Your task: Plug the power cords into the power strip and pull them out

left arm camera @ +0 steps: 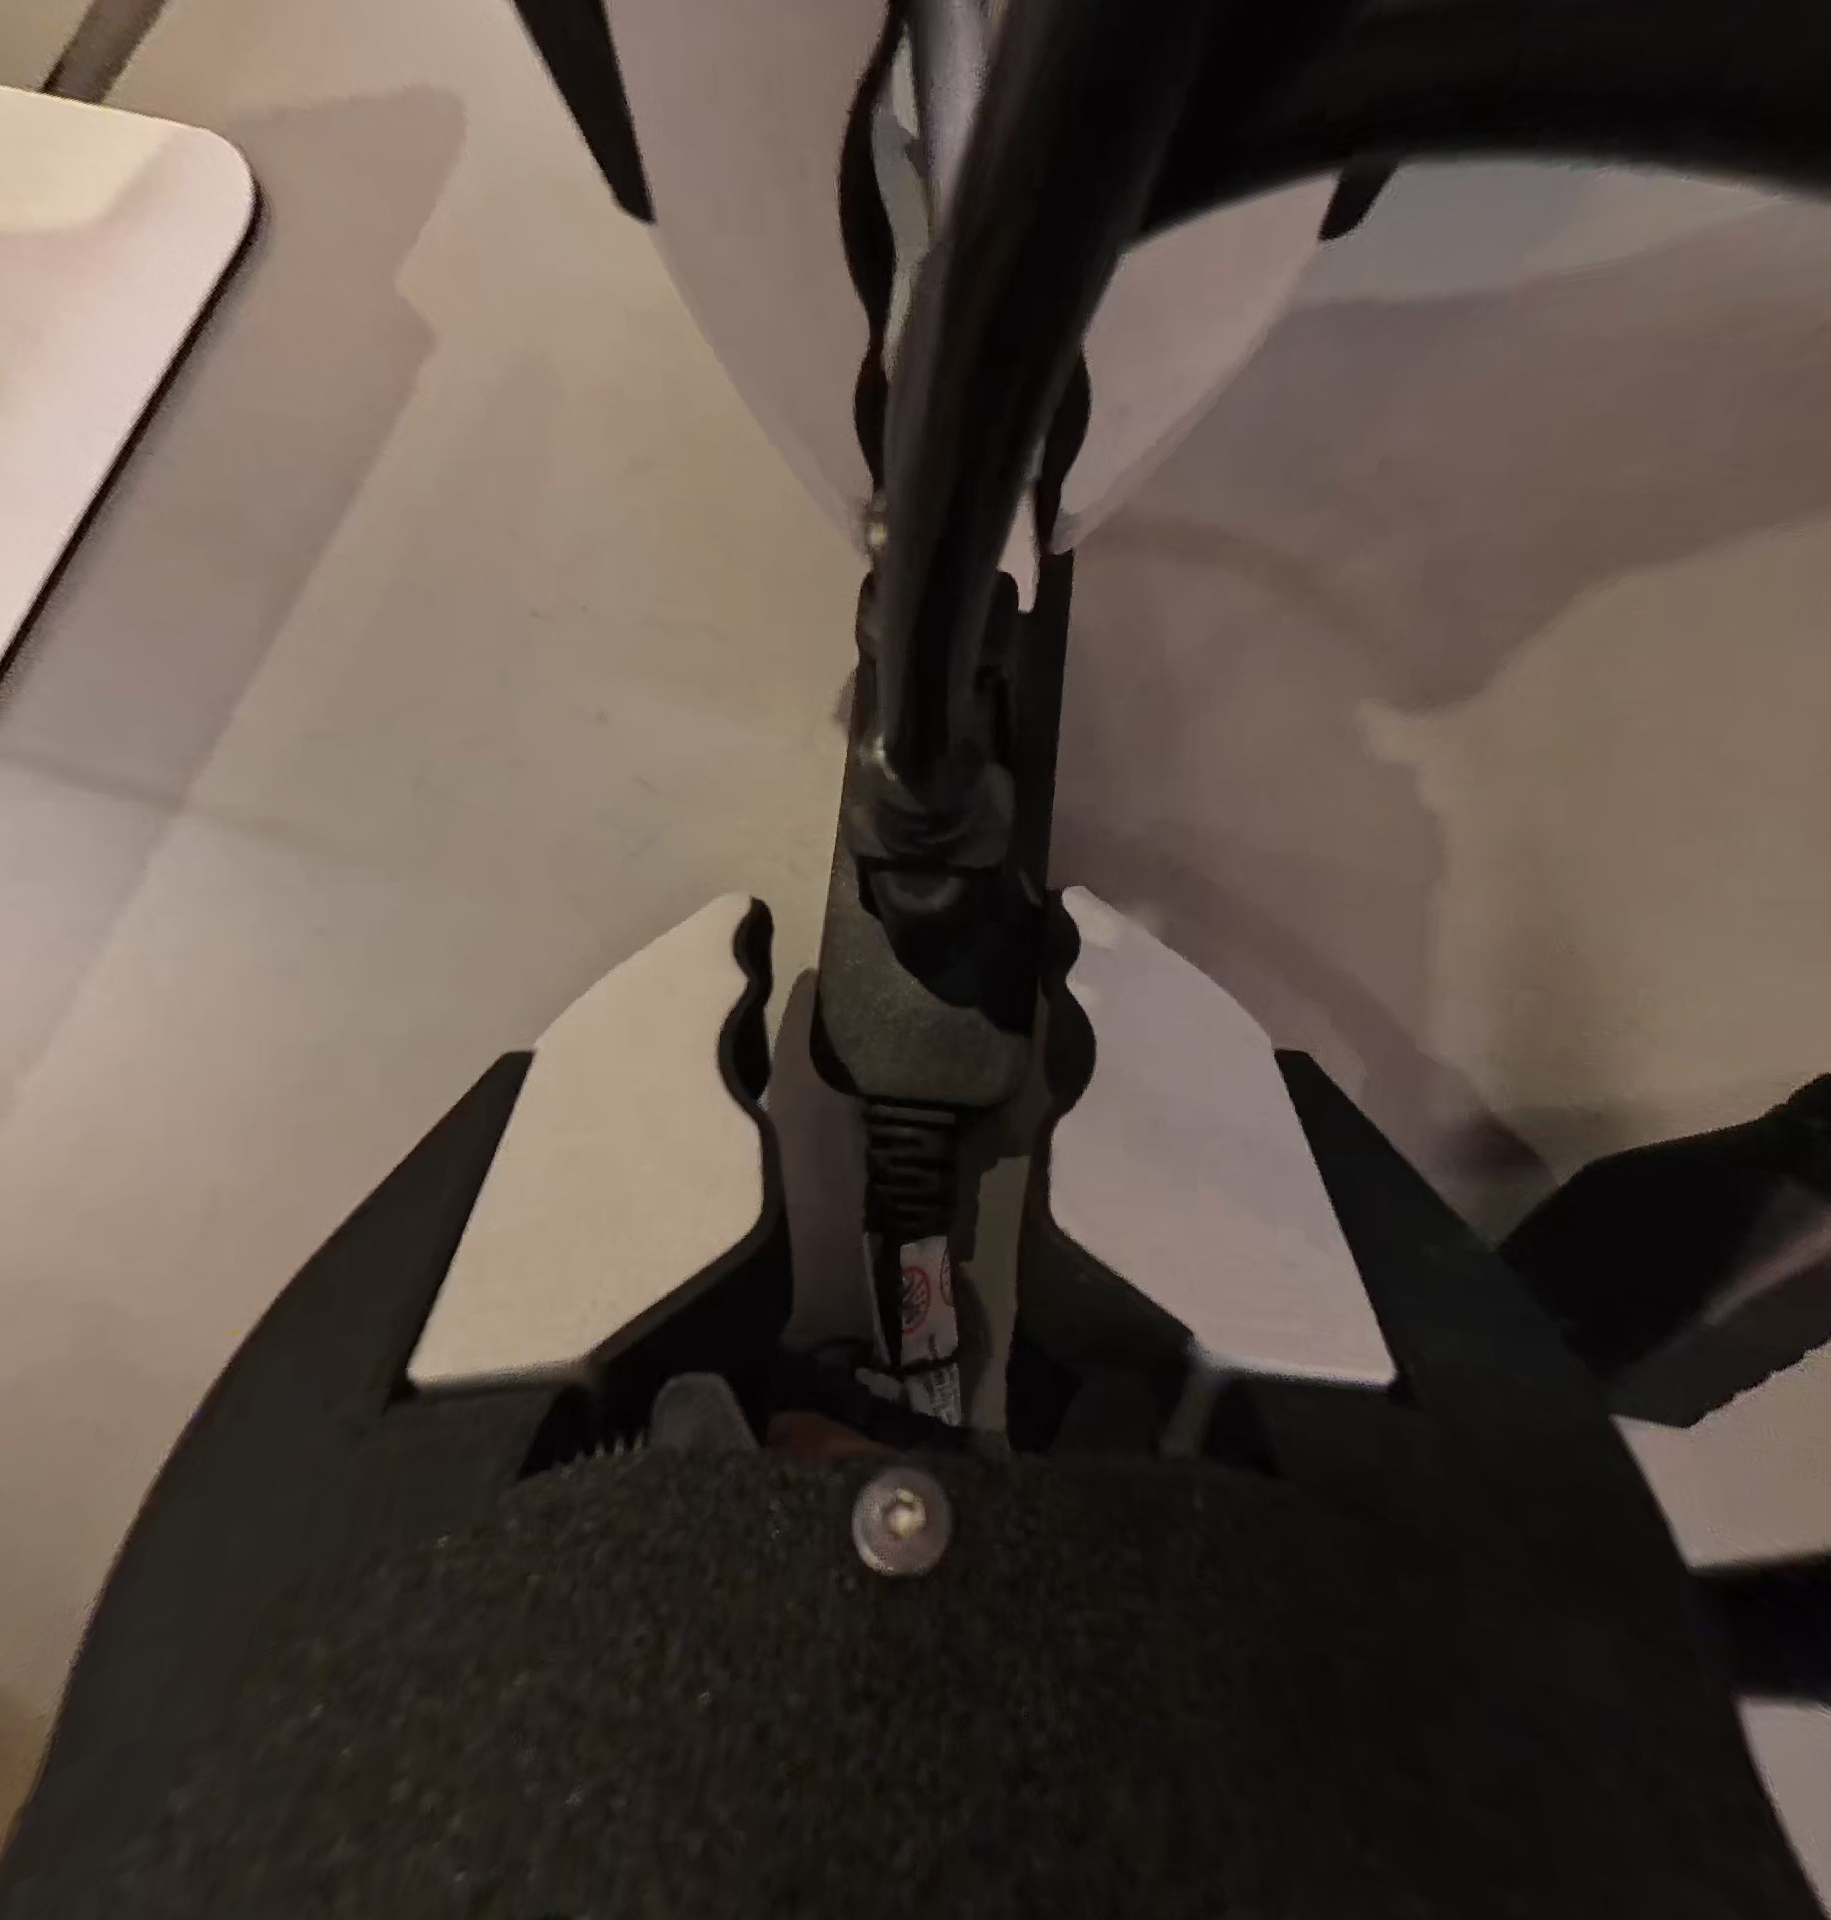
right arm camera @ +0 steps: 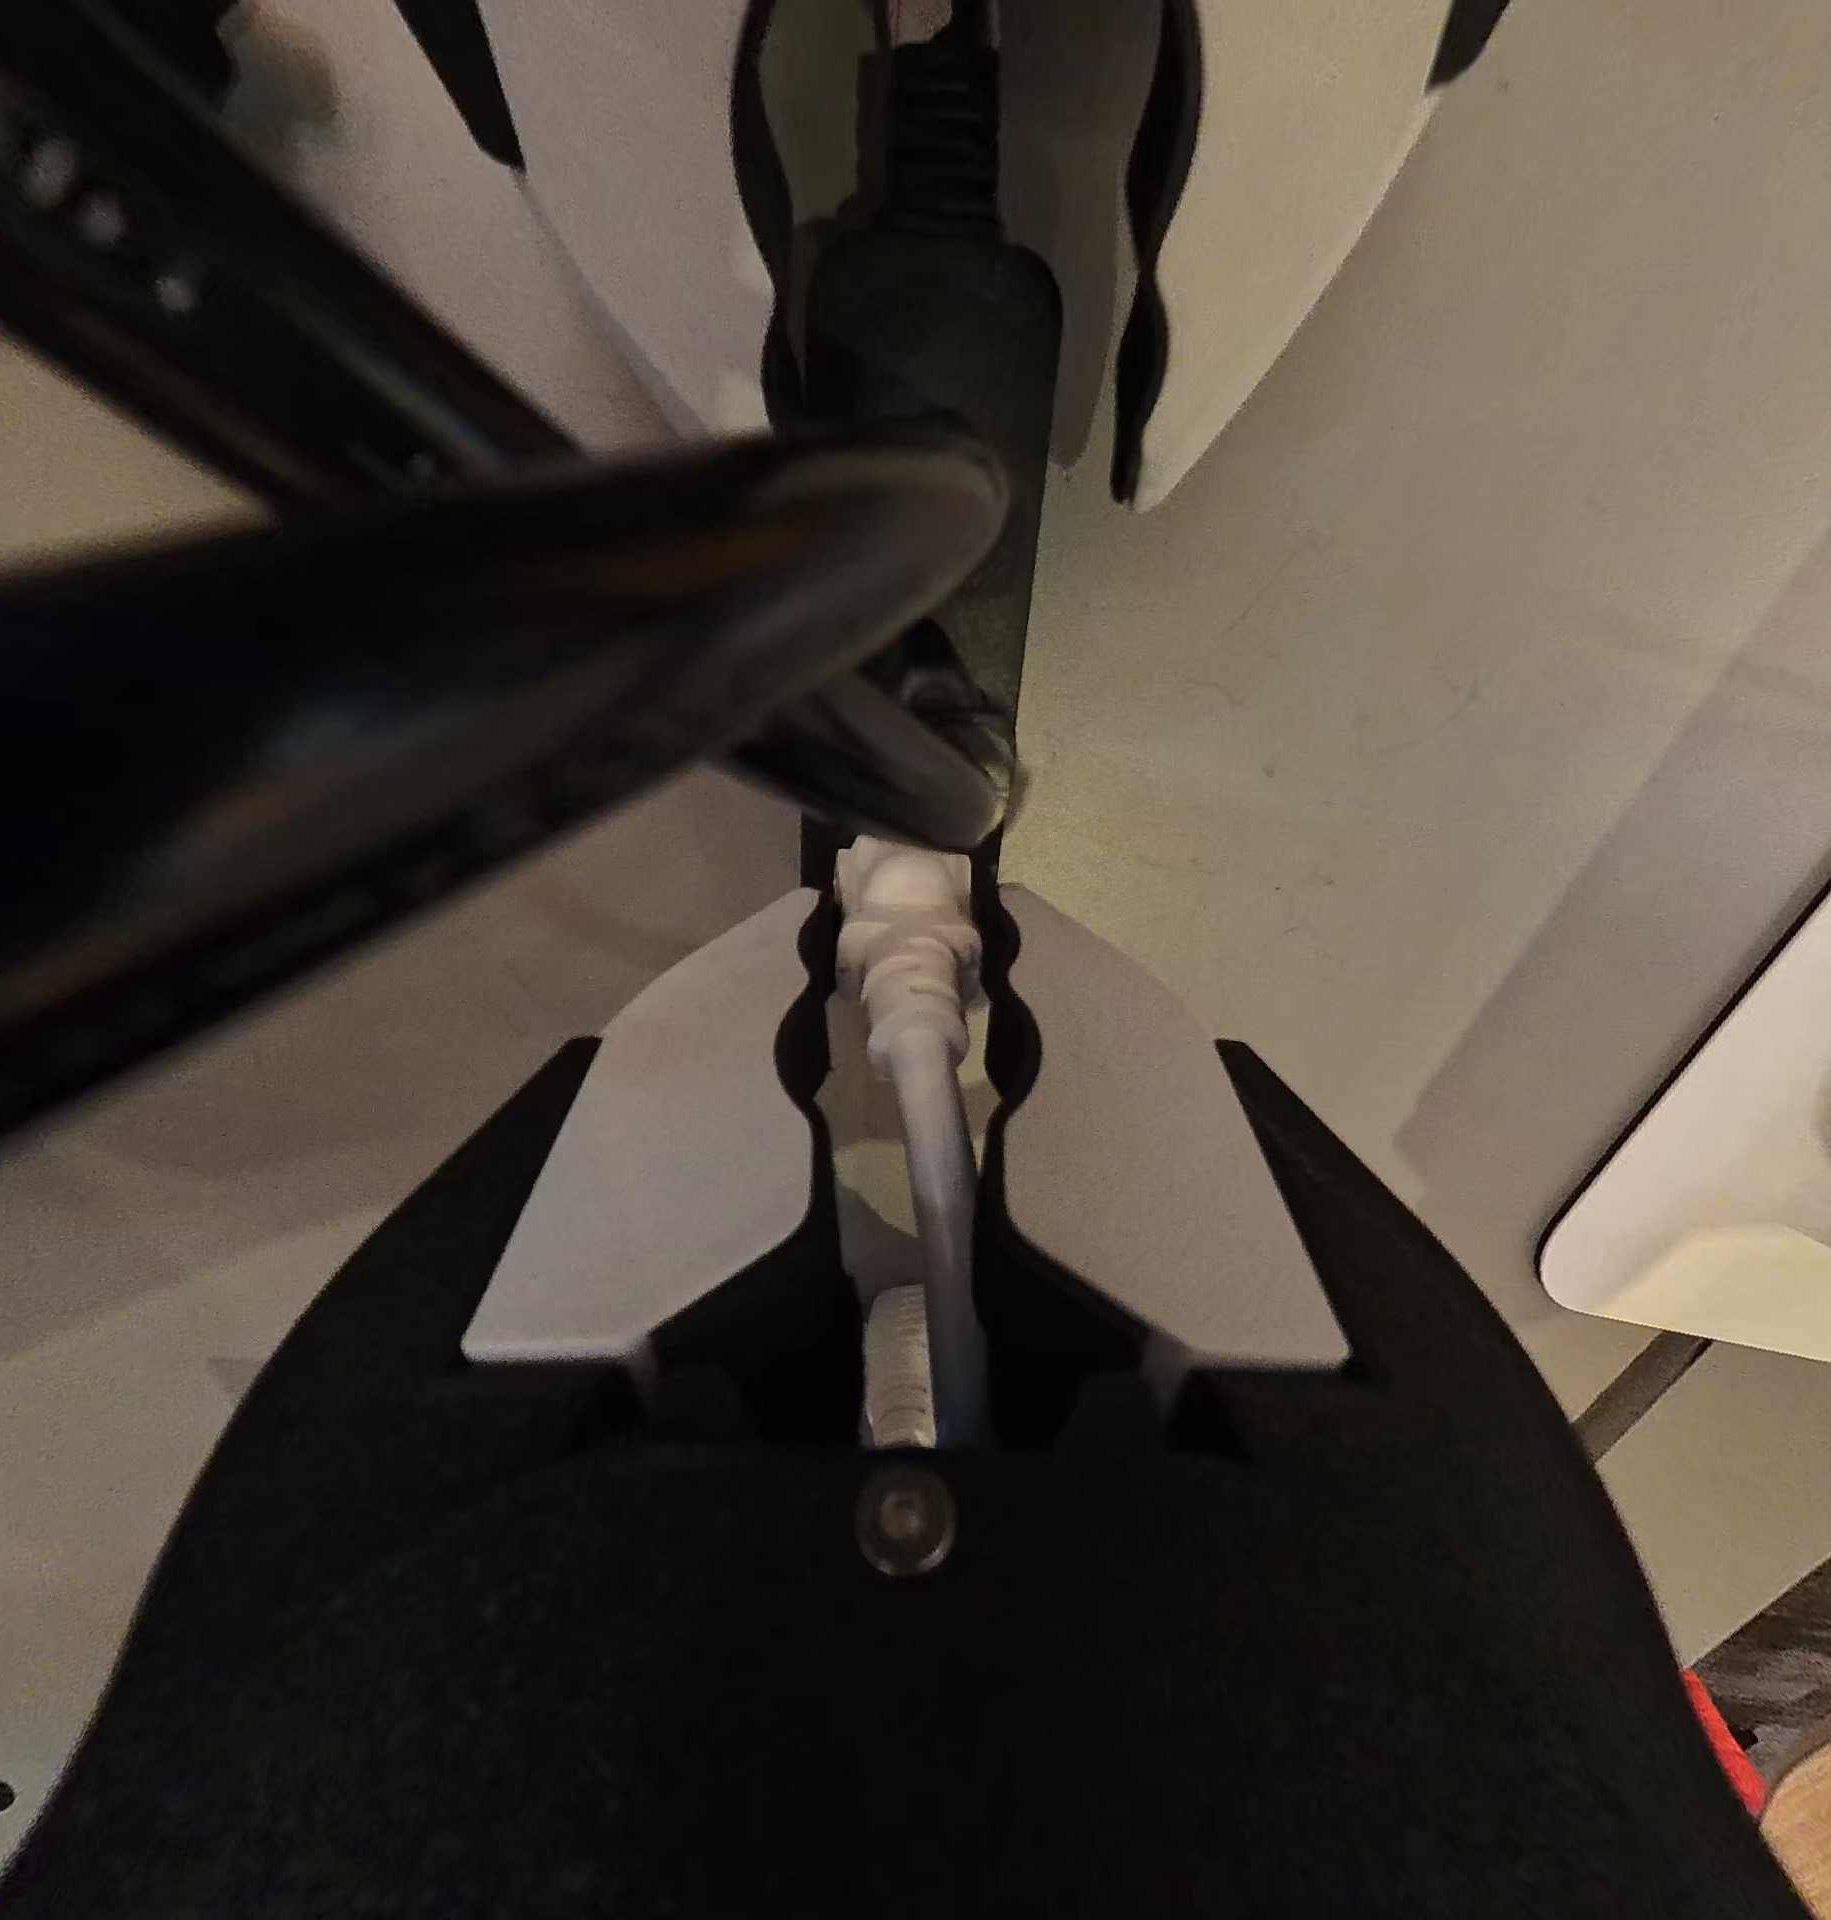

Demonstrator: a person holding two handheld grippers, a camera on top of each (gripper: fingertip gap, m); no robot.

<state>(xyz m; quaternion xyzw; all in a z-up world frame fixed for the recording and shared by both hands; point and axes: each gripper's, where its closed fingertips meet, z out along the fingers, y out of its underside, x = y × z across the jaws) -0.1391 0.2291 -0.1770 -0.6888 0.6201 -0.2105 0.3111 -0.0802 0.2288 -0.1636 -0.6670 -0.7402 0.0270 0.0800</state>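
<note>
A black power strip (left arm camera: 906,997) runs edge-on between the two grippers above the white table. My left gripper (left arm camera: 911,912) is shut on the end where its ribbed cable (left arm camera: 911,1164) leaves. A black plug (left arm camera: 932,800) with a thick black cord (left arm camera: 984,343) sits in the strip. My right gripper (right arm camera: 911,899) is shut on a white plug (right arm camera: 906,940), which is at the strip (right arm camera: 932,343); its white cord (right arm camera: 937,1143) curves back between the fingers. The thick black cord (right arm camera: 371,675) crosses in front. Each gripper faces the other: the right one's fingers (left arm camera: 755,343) are at the top of the left view, the left one's fingers (right arm camera: 1264,260) at the top of the right view.
A flat white device with rounded corners (left arm camera: 90,312) lies on the table (left arm camera: 475,727) to the left; it also shows in the right wrist view (right arm camera: 1721,1164). A dark blurred object (left arm camera: 1721,1247) reaches in from the right. A black perforated bar (right arm camera: 163,270) crosses the upper left. Some 6 centimetres of space lies between my two pairs of fingers.
</note>
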